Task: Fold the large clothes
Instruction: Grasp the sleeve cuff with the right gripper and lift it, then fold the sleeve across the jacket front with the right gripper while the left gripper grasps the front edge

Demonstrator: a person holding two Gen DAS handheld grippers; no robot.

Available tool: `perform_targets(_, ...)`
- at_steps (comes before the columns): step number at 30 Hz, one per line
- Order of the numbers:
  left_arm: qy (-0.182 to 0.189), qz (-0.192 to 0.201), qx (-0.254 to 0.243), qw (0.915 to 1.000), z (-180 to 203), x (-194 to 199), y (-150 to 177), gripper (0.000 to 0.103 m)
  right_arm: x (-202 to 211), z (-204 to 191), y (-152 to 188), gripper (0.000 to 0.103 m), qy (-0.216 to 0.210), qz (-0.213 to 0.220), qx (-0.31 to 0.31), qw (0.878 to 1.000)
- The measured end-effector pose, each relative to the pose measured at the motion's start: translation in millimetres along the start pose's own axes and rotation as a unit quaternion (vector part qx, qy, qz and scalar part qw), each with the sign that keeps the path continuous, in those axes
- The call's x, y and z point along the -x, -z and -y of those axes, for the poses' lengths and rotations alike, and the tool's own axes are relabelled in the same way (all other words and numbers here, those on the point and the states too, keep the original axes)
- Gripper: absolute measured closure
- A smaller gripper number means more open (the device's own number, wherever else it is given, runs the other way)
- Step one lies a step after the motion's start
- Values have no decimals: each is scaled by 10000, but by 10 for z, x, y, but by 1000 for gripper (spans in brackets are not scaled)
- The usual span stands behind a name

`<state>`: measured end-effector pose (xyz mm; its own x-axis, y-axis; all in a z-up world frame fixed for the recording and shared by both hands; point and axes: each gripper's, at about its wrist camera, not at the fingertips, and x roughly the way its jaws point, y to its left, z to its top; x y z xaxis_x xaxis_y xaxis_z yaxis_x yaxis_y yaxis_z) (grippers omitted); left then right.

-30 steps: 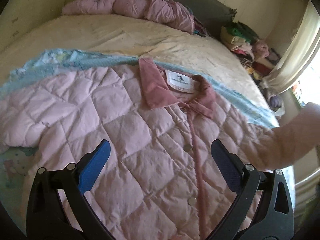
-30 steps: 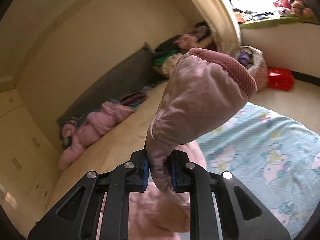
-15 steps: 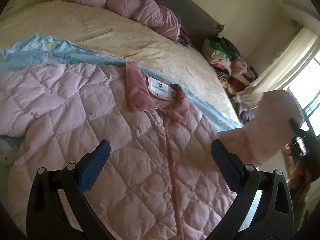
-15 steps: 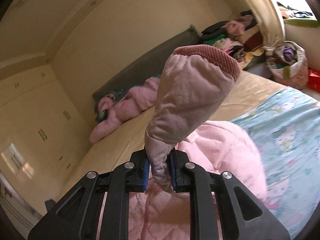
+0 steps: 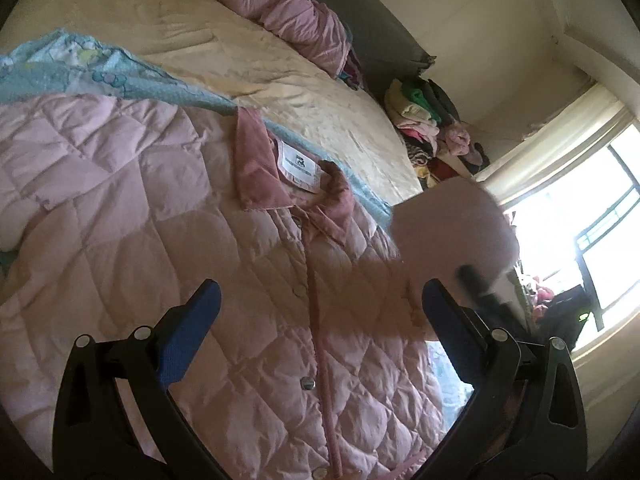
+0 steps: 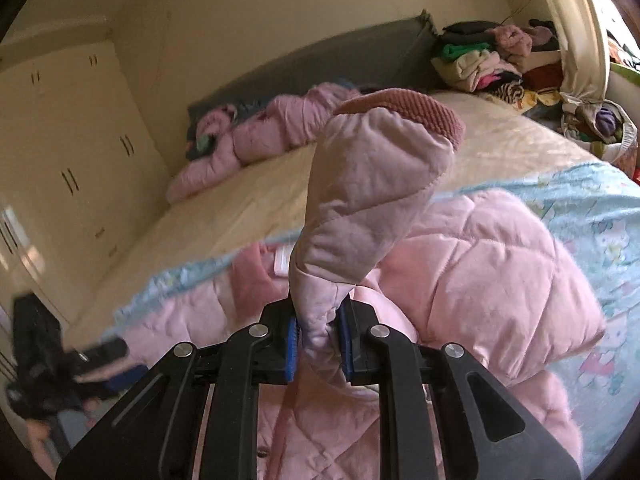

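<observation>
A pink quilted jacket [image 5: 168, 248] lies front up on the bed, snaps closed, with a darker pink collar [image 5: 256, 168] and white label. My left gripper [image 5: 320, 312] is open and empty, hovering above the jacket's chest. My right gripper [image 6: 320, 344] is shut on the jacket's right sleeve [image 6: 368, 184], holding it raised with its ribbed cuff [image 6: 404, 108] up, over the jacket body [image 6: 480, 264]. The raised sleeve [image 5: 452, 232] shows blurred in the left wrist view, with the right gripper below it.
A light blue patterned blanket [image 6: 600, 216] lies under the jacket on a cream bed sheet [image 5: 240, 52]. Another pink garment [image 5: 288, 12] lies bunched by the dark headboard. A clothes pile [image 5: 432, 128] sits beyond the bed's corner. A window [image 5: 600, 220] is at right, wardrobes [image 6: 60, 160] at left.
My right gripper has swung the held sleeve inward from the jacket's side and over its body. My left gripper stays open and has shifted a little over the jacket.
</observation>
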<state>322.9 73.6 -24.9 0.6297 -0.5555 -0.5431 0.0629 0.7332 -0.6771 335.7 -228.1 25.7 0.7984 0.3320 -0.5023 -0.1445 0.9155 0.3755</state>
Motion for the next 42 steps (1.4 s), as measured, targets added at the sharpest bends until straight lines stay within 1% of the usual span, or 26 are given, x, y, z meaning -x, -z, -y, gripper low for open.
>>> perform_targets(3,171,-26,115,9998,-42,3,-6,9,-258,-132,227,87,61,-338,109,9994)
perform_targets(5,189,-23,165,9997,-65,18,-12,9,-405,-195,352,85,60,-584,97,9982)
perform_targets(7,244,-52,228,9994,-96,10,-14,9,-502,-250,454,83,36,-739,119,9972)
perform_targets(10,403,-144,391,9983,-160,-41,-13,9,-574,-359,571,76,-49,-869,276,9958)
perform_targets(11,412,-162,419,9981,-167,-56,-10,9,-596,-402,599,70,-83,-930,355,9950)
perform_targets(12,397,-176,421,9982,-167,-68,-7,9,-621,-426,608,66,-128,-998,402,9941)
perform_targets(14,395,-176,384,9983,-160,-76,-9,9,-650,-477,664,63,-212,-1124,470,9923)
perform_targets(15,407,-167,376,9983,-161,-72,-8,9,-674,-538,697,57,-217,-1204,583,9908)
perform_targets(16,447,-157,397,9981,-167,-64,-11,9,-692,-593,732,55,-229,-1271,690,9892)
perform_targets(18,529,-155,458,9974,-200,-63,-17,9,-715,-680,805,47,-263,-1407,877,9858)
perform_targets(19,541,-168,490,9972,-220,-67,-17,9,-725,-720,830,44,-267,-1458,948,9844)
perform_targets(20,507,-178,503,9973,-237,-78,-15,9,-729,-767,862,39,-288,-1554,1016,9822)
perform_targets(21,468,-201,510,9974,-252,-100,-10,9,-715,-786,877,31,-313,-1606,1039,9810)
perform_targets(24,494,-403,604,9961,-313,-214,36,9,-609,-833,918,21,-508,-1680,1047,9789)
perform_targets(26,496,-532,687,9950,-349,-290,68,9,-510,-825,920,20,-582,-1673,979,9793)
perform_targets(28,314,-565,667,9957,-350,-349,99,9,-349,-712,870,20,-605,-1631,823,9813)
perform_targets(30,278,-595,620,9959,-338,-413,135,9,-178,-610,823,20,-617,-1516,652,9844)
perform_targets(32,168,-649,634,9957,-344,-479,175,9,-12,-507,766,20,-502,-1385,559,9875)
perform_targets(33,90,-652,548,9963,-329,-508,195,10,55,-458,752,20,-445,-1331,523,9887)
perform_targets(34,-30,-643,412,9971,-308,-531,216,12,146,-385,740,20,-347,-1271,468,9902)
perform_targets(35,-228,-619,216,9976,-265,-547,241,22,200,-330,733,20,-267,-1239,419,9910)
perform_targets(36,-501,-571,-11,9971,-212,-555,260,52,287,-254,719,20,-166,-1204,338,9920)
perform_targets(37,-799,-498,-236,9953,-179,-558,273,70,354,-188,702,20,-91,-1184,263,9926)
perform_targets(38,-922,-445,-398,9939,-148,-562,270,80,455,-104,685,20,42,-1141,184,9933)
perform_targets(39,-896,-417,-492,9939,-131,-557,269,96,523,-54,670,20,174,-1095,148,9937)
perform_targets(42,-830,-329,-721,9934,-120,-504,216,98,758,121,601,20,632,-897,-39,9940)
